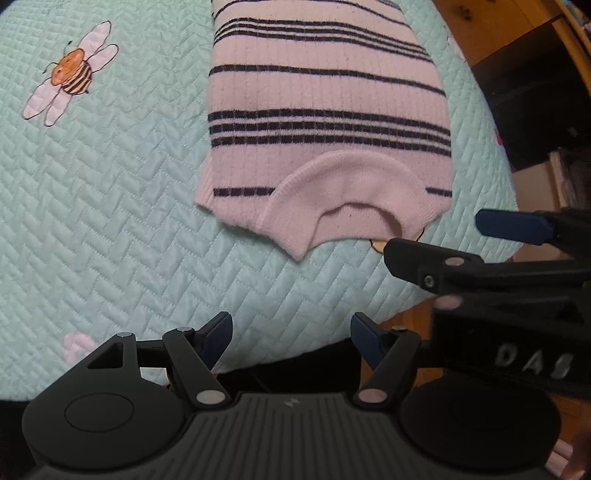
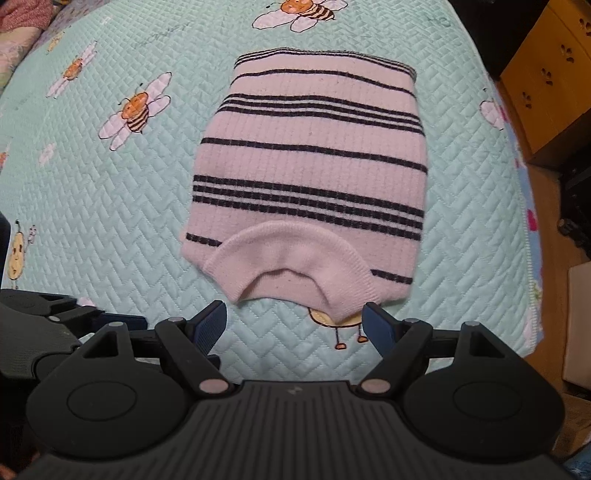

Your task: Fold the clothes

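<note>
A pink knit sweater with dark stripes (image 1: 325, 110) (image 2: 310, 177) lies flat on the bed, sides folded in, collar (image 2: 291, 266) toward me. My left gripper (image 1: 291, 338) hovers open above the quilt, short of the sweater's near left corner, nothing between its blue pads. My right gripper (image 2: 295, 325) is open too, just in front of the collar edge, holding nothing. In the left wrist view the right gripper (image 1: 480, 240) juts in from the right beside the collar. The left gripper's fingers (image 2: 122, 319) show at the left edge of the right wrist view.
A mint quilted bedspread (image 1: 110, 192) (image 2: 110, 206) with bee prints (image 1: 70, 72) covers the bed. The bed's right edge (image 2: 532, 295) drops to a wooden floor. Orange wooden drawers (image 2: 546, 85) and dark furniture (image 1: 524, 103) stand at right. A pink pillow (image 2: 18, 22) lies far left.
</note>
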Demonstrator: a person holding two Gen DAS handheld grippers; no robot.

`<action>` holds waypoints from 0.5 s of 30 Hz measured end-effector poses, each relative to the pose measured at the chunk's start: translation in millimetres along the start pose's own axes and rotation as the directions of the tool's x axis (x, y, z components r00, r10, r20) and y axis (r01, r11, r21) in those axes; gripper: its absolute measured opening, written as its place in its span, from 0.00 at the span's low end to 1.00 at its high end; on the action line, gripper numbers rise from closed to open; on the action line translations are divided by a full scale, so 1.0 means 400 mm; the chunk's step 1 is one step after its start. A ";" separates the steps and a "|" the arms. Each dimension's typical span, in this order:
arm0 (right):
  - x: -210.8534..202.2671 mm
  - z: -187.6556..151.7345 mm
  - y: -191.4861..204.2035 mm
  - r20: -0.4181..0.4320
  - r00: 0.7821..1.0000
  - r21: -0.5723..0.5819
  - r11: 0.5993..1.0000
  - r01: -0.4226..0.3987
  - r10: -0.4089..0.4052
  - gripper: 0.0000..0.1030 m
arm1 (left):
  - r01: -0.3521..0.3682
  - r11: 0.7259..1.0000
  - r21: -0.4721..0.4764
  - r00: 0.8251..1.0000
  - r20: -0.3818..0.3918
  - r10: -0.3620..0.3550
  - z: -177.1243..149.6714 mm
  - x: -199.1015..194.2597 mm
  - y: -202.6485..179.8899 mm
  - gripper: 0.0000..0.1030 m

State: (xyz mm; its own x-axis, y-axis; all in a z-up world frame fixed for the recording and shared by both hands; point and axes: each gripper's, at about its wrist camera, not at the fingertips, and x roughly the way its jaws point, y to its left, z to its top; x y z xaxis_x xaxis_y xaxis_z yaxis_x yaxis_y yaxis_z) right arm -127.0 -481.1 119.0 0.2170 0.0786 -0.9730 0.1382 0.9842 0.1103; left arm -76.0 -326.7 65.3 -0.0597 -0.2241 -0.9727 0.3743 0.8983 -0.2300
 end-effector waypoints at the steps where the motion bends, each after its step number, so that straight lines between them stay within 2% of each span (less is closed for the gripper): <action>1: 0.005 -0.002 -0.009 0.005 1.000 0.014 1.000 -0.016 0.015 0.78 | 0.017 1.000 -0.009 1.000 0.003 -0.017 -0.001 0.007 0.010 0.71; 8: 0.057 -0.047 -0.095 0.025 0.984 0.202 0.963 -0.179 0.177 0.78 | 0.064 0.996 -0.066 0.998 -0.018 -0.065 -0.021 0.059 0.070 0.71; 11: 0.081 -0.066 -0.116 0.042 0.971 0.270 0.933 -0.239 0.236 0.78 | 0.108 0.989 -0.099 0.994 0.012 -0.107 -0.031 0.054 0.108 0.71; 13: 0.096 -0.076 -0.126 0.067 0.951 0.318 0.897 -0.307 0.301 0.78 | 0.124 0.987 -0.104 0.991 0.058 -0.118 -0.042 0.038 0.140 0.71; 15: 0.111 -0.081 -0.128 0.111 0.916 0.358 0.844 -0.399 0.385 0.78 | 0.132 0.985 -0.113 0.987 0.108 -0.120 -0.056 0.021 0.177 0.71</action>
State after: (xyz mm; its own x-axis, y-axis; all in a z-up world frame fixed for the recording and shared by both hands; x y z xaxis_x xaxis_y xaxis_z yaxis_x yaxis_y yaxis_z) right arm -155.6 -523.0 63.4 0.3591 0.4338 -0.8264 0.3764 0.7429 0.5536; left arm -70.6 -256.6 40.2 -0.0043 -0.3695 -0.9292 0.2563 0.8978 -0.3582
